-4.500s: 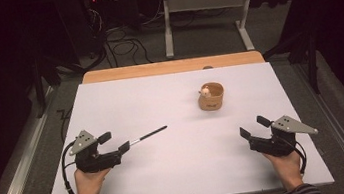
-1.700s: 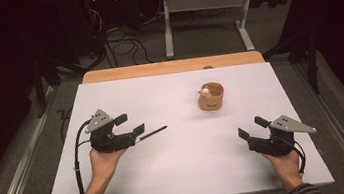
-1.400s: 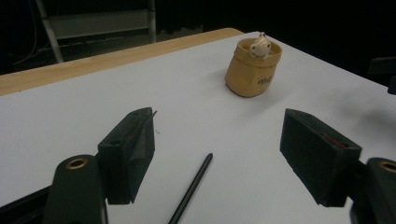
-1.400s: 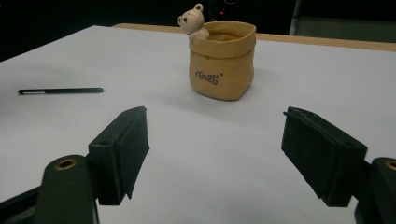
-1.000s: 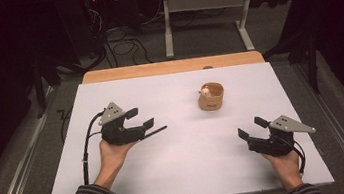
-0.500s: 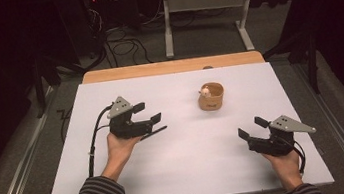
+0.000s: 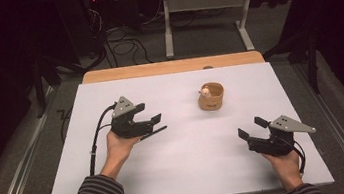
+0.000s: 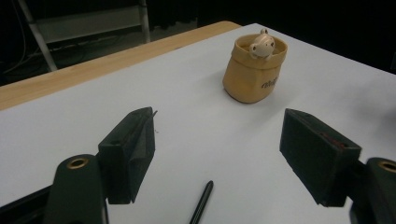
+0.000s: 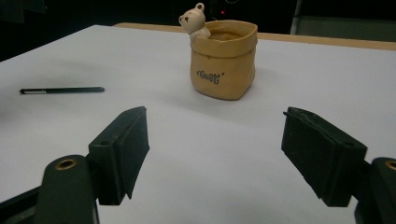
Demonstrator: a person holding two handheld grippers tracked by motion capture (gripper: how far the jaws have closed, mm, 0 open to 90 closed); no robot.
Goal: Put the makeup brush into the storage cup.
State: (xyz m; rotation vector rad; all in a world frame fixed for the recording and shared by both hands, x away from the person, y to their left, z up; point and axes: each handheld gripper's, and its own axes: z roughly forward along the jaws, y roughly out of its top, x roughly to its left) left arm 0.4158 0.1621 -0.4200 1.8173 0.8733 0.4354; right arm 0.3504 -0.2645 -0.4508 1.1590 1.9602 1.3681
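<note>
Since earlier, left gripper [image 7: 152, 125] advanced over pen [image 7: 153, 132], jaws spread.

table [image 7: 190, 175]: matt white, wood edge | pot [image 9: 223, 58]: smooth tan ceramic | pen [image 9: 63, 90]: matt black

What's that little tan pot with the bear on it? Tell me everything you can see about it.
The pot is a small tan holder shaped like a soft sack, its rim rolled and slightly wavy, glazed-looking like ceramic. Dark lettering marks one side, too small to read. A pale little bear peeks over the rim at one edge. The pot stands upright on the white table, toward the far side, right of centre. Nothing touches it; both claws are well clear. What is inside, I cannot tell.
</note>
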